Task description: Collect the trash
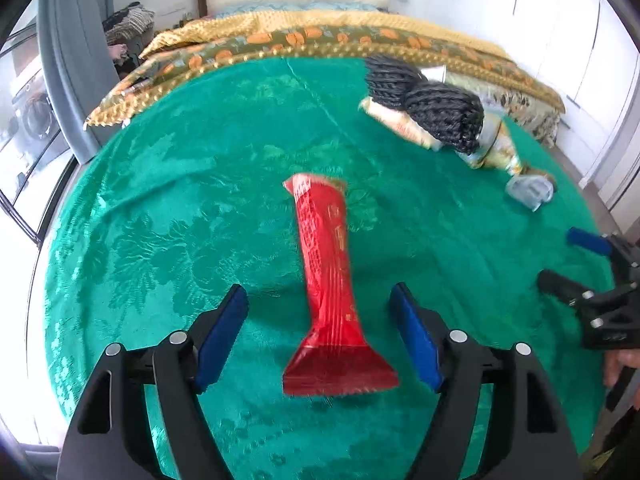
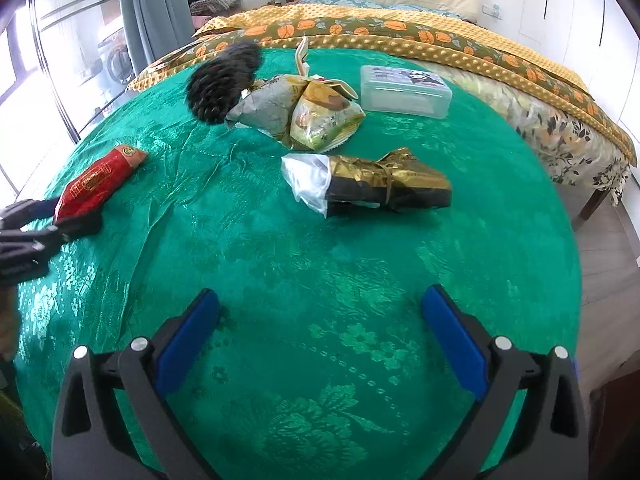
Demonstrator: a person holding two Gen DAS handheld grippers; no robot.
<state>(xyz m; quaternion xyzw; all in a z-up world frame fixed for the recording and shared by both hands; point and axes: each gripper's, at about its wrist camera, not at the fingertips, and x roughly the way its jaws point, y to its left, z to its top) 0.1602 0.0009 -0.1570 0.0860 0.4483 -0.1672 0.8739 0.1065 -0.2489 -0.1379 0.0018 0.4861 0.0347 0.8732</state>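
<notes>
**Red wrapper between the spread left jaws; right gripper over bare cloth**

Left wrist view: left gripper low centre of frame, jaws wide apart, blue pads either side of a red snack wrapper; wrapper lies flat on the green embossed bedspread, long axis running up the frame, flared crimped end nearest the camera; whether the pads touch it can't be told, gaps show on both sides. Right gripper at right edge of the frame, jaws apart, nothing between them. Upper right: black braided hair bundle resting on crumpled wrappers.

Right wrist view: right gripper at bottom centre, jaws apart, only green cloth between them. Centre: gold-and-black foil packet w/ a clear plastic bag at its left end. Above it, a crumpled grey-and-yellow snack bag, touching the hair bundle on its left. Upper right of centre: clear lidded plastic box, apart from the rest. Red wrapper at left edge, left gripper's tips around its near end. Top of frame: yellow dotted blanket across the bed.
</notes>
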